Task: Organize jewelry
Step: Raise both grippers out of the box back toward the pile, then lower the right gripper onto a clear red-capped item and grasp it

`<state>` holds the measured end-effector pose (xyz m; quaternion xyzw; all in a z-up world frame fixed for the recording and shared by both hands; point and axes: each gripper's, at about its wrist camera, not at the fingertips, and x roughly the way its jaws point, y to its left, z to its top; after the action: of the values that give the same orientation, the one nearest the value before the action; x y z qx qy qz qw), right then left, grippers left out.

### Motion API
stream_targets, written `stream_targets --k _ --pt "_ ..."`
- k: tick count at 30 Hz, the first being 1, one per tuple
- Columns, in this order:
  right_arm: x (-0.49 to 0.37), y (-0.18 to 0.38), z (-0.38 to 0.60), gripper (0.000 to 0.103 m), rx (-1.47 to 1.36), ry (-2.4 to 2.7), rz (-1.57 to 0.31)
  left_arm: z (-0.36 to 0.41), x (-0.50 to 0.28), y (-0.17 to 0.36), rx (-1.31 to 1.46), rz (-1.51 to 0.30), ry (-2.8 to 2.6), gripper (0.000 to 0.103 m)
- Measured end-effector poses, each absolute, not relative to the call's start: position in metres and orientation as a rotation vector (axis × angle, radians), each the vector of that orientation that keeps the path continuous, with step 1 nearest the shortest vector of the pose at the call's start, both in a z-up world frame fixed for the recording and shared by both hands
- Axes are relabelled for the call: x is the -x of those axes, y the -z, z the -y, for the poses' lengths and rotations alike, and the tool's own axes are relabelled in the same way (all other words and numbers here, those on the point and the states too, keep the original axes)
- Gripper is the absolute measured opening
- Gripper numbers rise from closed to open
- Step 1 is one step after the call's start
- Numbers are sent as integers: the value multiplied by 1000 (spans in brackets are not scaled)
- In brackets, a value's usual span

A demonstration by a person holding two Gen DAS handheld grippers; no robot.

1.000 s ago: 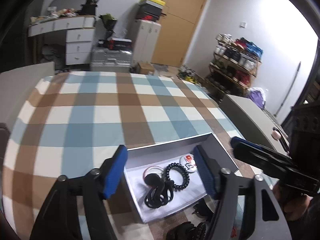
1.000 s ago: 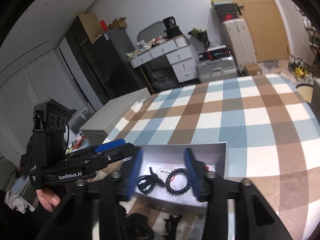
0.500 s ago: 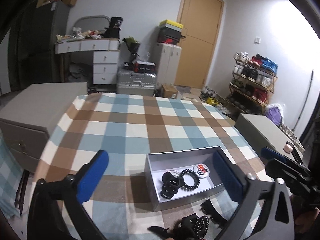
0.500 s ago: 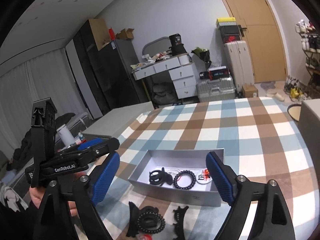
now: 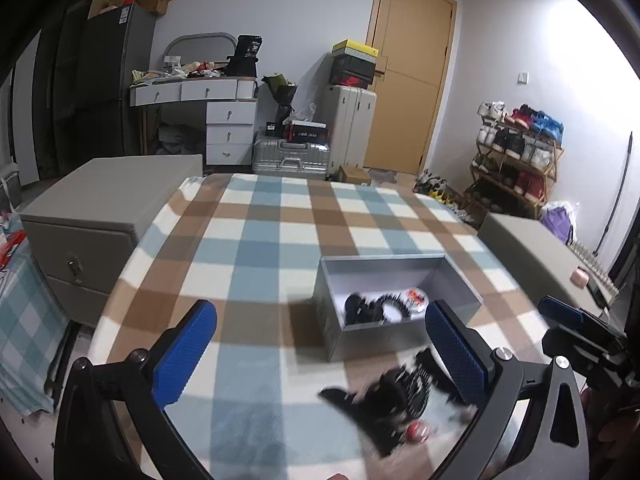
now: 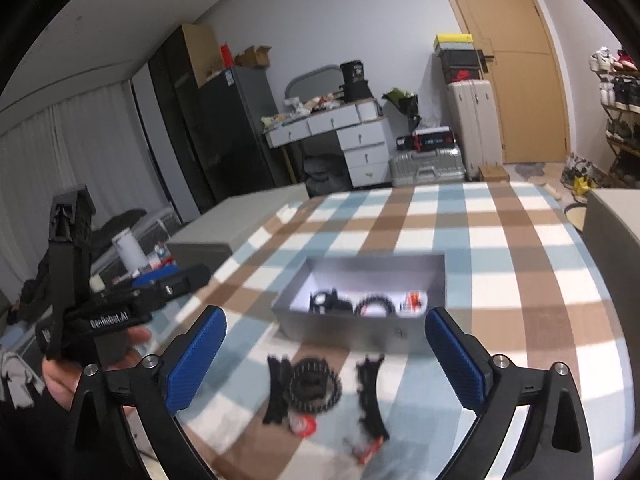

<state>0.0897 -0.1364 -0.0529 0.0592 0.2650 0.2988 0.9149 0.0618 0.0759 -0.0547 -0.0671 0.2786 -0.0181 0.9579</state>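
Observation:
A grey open box sits on the checked tablecloth and holds a black hair claw, a black coil hair tie and a red-and-white badge. In front of the box lie loose black hair claws and a coil tie, plus a curved black clip and small red pieces. My left gripper is open and empty, above the cloth, left of the box. My right gripper is open and empty, above the loose pile.
A grey cabinet stands at the table's left and another at its right. A desk, suitcases and a shoe rack stand behind. The left gripper's body shows at the left of the right wrist view.
Both grippers have opened wide and pulled back from the box toward the near edge. The loose pile in front of the box has come into view. The box contents have not moved.

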Motion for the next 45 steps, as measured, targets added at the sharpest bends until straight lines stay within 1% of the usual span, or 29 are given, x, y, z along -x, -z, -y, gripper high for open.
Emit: stream_targets --k 9,18,22,23,25,27,29,30,31,33,35,38,41,43,44,45 --pt "-64 94 133 101 -40 -577 -641 -79 -37 88 173 -656 21 102" --pt "-61 133 142 100 3 -456 -736 -73 -22 115 186 -743 22 102" --pt "-55 136 137 99 16 -462 -715 -70 -20 119 189 -763 31 102" --pt "-54 137 135 98 17 -467 -713 -69 -19 120 188 -769 32 102" --pt "-56 138 133 92 13 -476 -712 -68 -19 121 187 -774 39 102" --pt "-57 140 131 92 8 -476 -715 -67 -18 122 184 -776 40 102" --pt "-59 141 132 88 -5 -471 -726 -67 -18 123 185 -785 42 102" --pt "-60 142 131 82 -12 -472 -735 -67 -20 124 187 -789 42 102" --pt "-61 144 130 72 -19 -478 -753 -67 -19 125 188 -795 43 102" --pt "-65 147 127 63 -9 -475 -783 -67 -20 126 187 -801 45 102" --pt "-64 146 124 60 1 -470 -773 -67 -19 126 184 -801 43 102" --pt "-65 145 123 52 -8 -468 -772 -67 -19 127 185 -807 40 102" --pt "-66 146 122 42 -5 -459 -775 -67 -19 128 182 -813 39 102" --pt "-66 147 122 23 -2 -452 -785 -66 -19 127 179 -812 38 102" --pt "-67 148 122 19 -5 -452 -793 -66 -18 127 175 -812 39 102" --pt "-67 148 124 18 -10 -454 -792 -65 -18 126 173 -811 40 102"
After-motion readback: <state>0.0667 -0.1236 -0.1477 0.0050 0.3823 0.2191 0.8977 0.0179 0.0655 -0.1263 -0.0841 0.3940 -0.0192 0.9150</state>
